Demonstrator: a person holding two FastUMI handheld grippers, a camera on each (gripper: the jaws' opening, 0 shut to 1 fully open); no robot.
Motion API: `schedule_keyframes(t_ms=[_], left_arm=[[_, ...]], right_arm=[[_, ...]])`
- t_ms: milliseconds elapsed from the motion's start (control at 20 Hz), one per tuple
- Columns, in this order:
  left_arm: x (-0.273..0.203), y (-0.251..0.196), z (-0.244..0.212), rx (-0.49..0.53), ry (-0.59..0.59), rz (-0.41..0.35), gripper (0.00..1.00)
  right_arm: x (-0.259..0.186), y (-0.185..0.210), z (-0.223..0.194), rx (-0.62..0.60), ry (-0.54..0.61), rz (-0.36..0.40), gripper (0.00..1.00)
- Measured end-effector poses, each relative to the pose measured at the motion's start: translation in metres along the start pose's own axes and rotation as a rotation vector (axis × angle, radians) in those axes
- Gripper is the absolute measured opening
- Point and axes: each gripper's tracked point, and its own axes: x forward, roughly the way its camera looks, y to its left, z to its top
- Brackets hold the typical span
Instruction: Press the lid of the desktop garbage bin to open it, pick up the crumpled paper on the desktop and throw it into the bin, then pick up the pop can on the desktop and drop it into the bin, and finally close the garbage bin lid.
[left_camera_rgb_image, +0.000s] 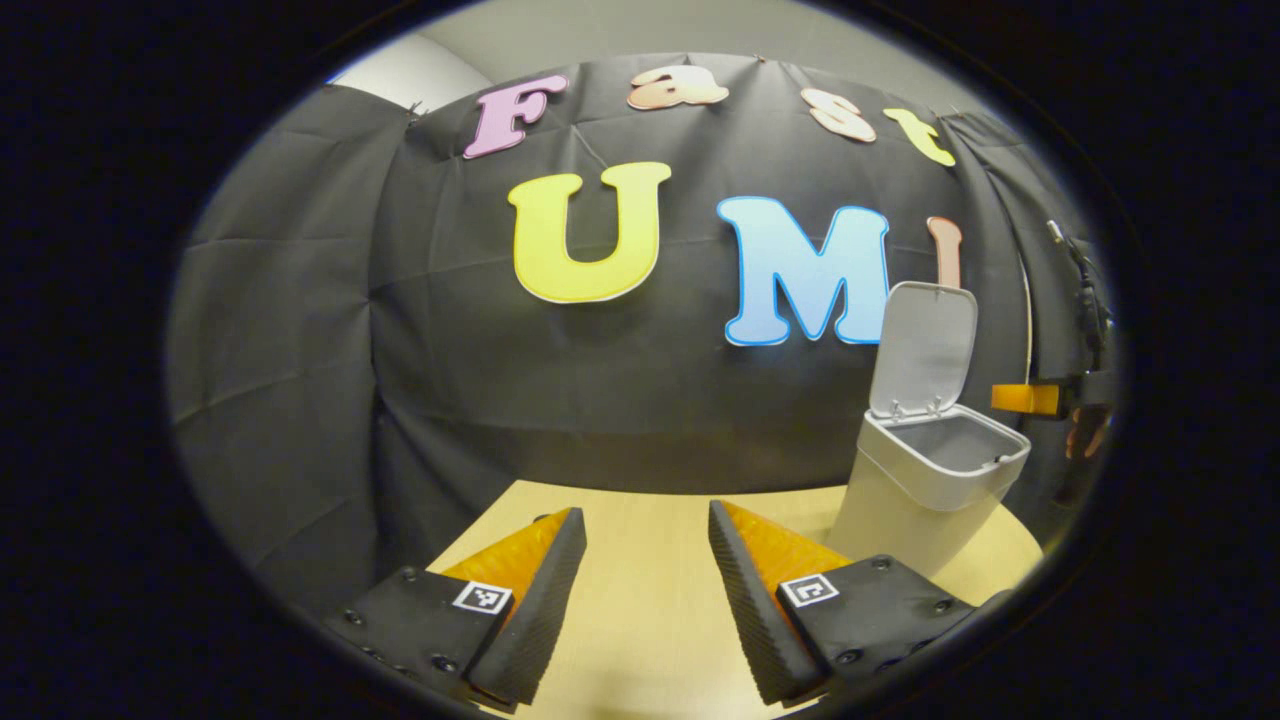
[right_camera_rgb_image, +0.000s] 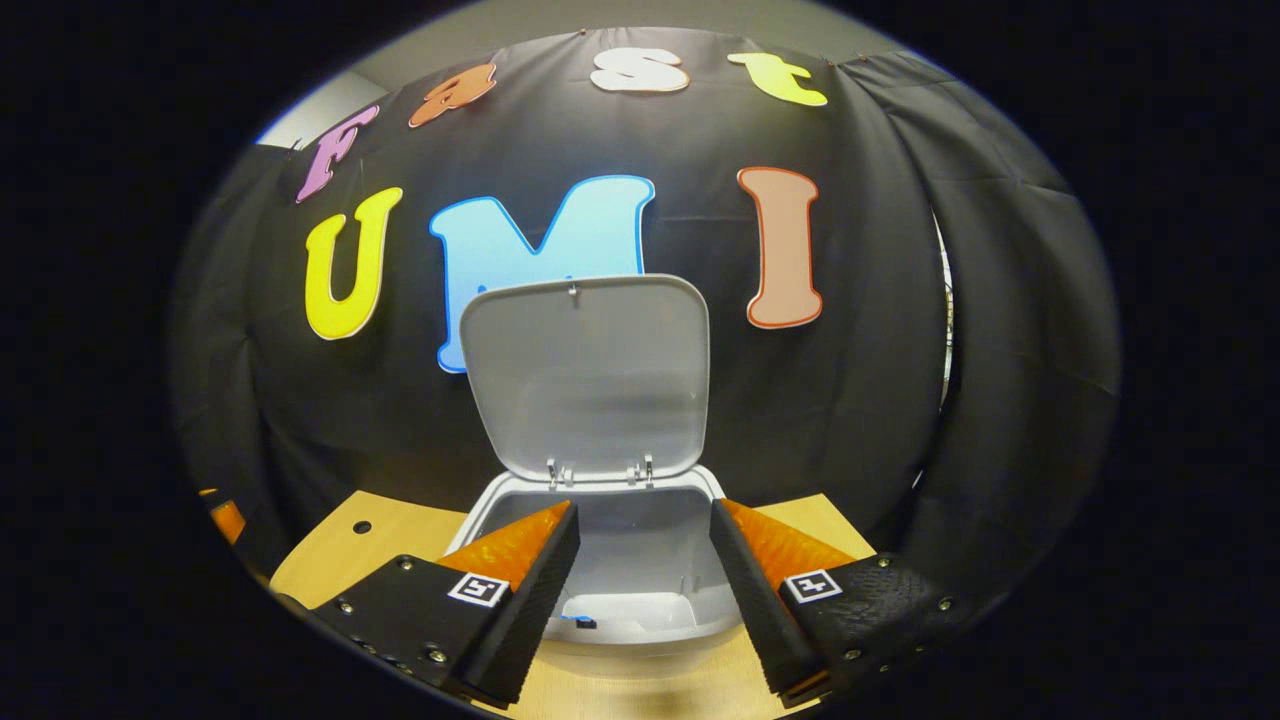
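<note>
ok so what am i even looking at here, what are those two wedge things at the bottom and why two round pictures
Each round picture comes from a camera riding on a hand-held two-finger gripper; a person holds one in each hand. The wedges are that gripper's own fingers. In the left gripper view, the left gripper is open over a wooden table, holding nothing. The white bin stands to its right, its lid raised. In the right gripper view, the right gripper hovers open and empty directly over the bin's mouth.
</note>
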Motion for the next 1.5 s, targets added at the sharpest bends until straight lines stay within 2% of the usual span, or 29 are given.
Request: schedule_keyframes(t_ms=[50, 100, 150, 200, 250, 300, 350, 400, 550, 650, 800, 950, 1150, 1200, 1250, 1350, 1400, 1500], left_arm=[[0.001, -0.001, 0.001, -0.001, -0.003, -0.004, 0.79], [0.0, -0.002, 0.002, 0.003, -0.004, -0.007, 0.87], [0.0, -0.002, 0.004, 0.009, -0.007, -0.009, 0.87], [0.001, -0.002, 0.007, 0.013, -0.011, -0.011, 0.82], [0.001, -0.002, 0.008, 0.017, -0.014, -0.013, 0.82], [0.001, -0.002, 0.009, 0.019, -0.017, -0.016, 0.87], [0.001, -0.003, 0.011, 0.019, -0.019, -0.017, 0.87], [0.001, -0.003, 0.011, 0.02, -0.02, -0.019, 0.87], [0.002, -0.004, 0.013, 0.025, -0.02, -0.021, 0.87], [0.003, -0.004, 0.013, 0.03, -0.019, -0.023, 0.79], [0.007, -0.006, 0.014, 0.038, -0.016, -0.03, 0.87], [0.011, -0.007, 0.017, 0.049, -0.017, -0.031, 0.87], [0.015, -0.012, 0.015, 0.037, -0.014, -0.036, 0.79], [0.015, -0.014, 0.015, 0.035, -0.013, -0.037, 0.87], [0.015, -0.015, 0.015, 0.033, -0.013, -0.037, 0.83], [0.017, -0.016, 0.015, 0.025, -0.01, -0.036, 0.87], [0.018, -0.018, 0.015, 0.02, -0.008, -0.035, 0.87], [0.019, -0.017, 0.012, 0.011, -0.005, -0.035, 0.87]], right_arm=[[0.001, 0.002, 0.008, -0.003, -0.01, 0.004, 0.85], [0.002, 0.005, 0.015, -0.008, -0.022, 0.01, 0.85], [0.003, 0.007, 0.022, -0.013, -0.033, 0.013, 0.85], [0.005, 0.009, 0.028, -0.016, -0.045, 0.016, 0.85], [0.007, 0.012, 0.036, -0.018, -0.056, 0.021, 0.85], [0.009, 0.014, 0.041, -0.019, -0.065, 0.025, 0.85], [0.011, 0.017, 0.047, -0.02, -0.073, 0.028, 0.81], [0.014, 0.019, 0.052, -0.021, -0.081, 0.032, 0.85], [0.02, 0.025, 0.065, -0.029, -0.106, 0.039, 0.85], [0.024, 0.027, 0.07, -0.034, -0.11, 0.043, 0.84], [0.028, 0.028, 0.076, -0.04, -0.114, 0.045, 0.84], [0.035, 0.029, 0.094, -0.048, -0.137, 0.045, 0.84], [0.048, 0.034, 0.127, -0.066, -0.183, 0.043, 0.84], [0.051, 0.035, 0.134, -0.07, -0.196, 0.045, 0.84], [0.055, 0.037, 0.143, -0.073, -0.211, 0.044, 0.84], [0.062, 0.04, 0.158, -0.074, -0.238, 0.042, 0.84], [0.069, 0.042, 0.161, -0.073, -0.243, 0.039, 0.81], [0.083, 0.042, 0.156, -0.071, -0.217, 0.03, 0.84]])
